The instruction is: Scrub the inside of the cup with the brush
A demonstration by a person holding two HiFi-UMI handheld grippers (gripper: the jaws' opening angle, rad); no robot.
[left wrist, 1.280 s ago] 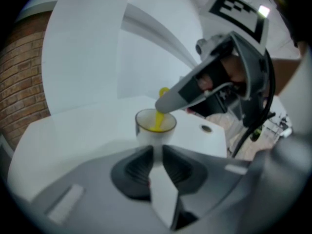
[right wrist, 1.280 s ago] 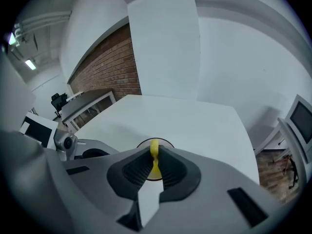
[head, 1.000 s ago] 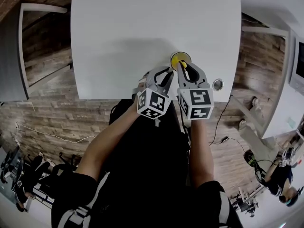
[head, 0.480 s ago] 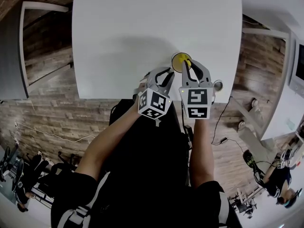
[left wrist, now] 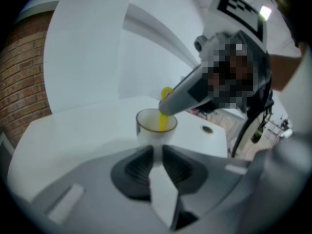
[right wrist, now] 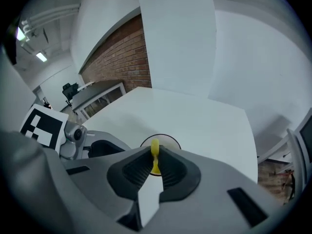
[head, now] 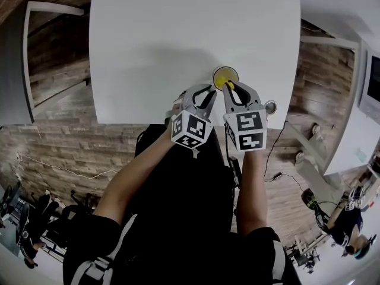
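Left gripper point(left wrist: 157, 152) pinched narrow on the near side of the cup point(left wrist: 146, 133); right gripper point(right wrist: 155, 156) clamped on the yellow brush point(right wrist: 154, 147), whose head dips inside the cup. The cup sits close to the near edge of the white surface point(head: 178, 40), toward its right corner. Likely trouble: a sideways shove of the brush against the rim could twist the cup out of that thin grip and tip it off the near edge — or the slim handle could slip between the pads.

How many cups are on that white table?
1. The only cup stands near the edge of the table closest to the person, toward its right side, with the yellow brush dipped into it. No other cup shows.
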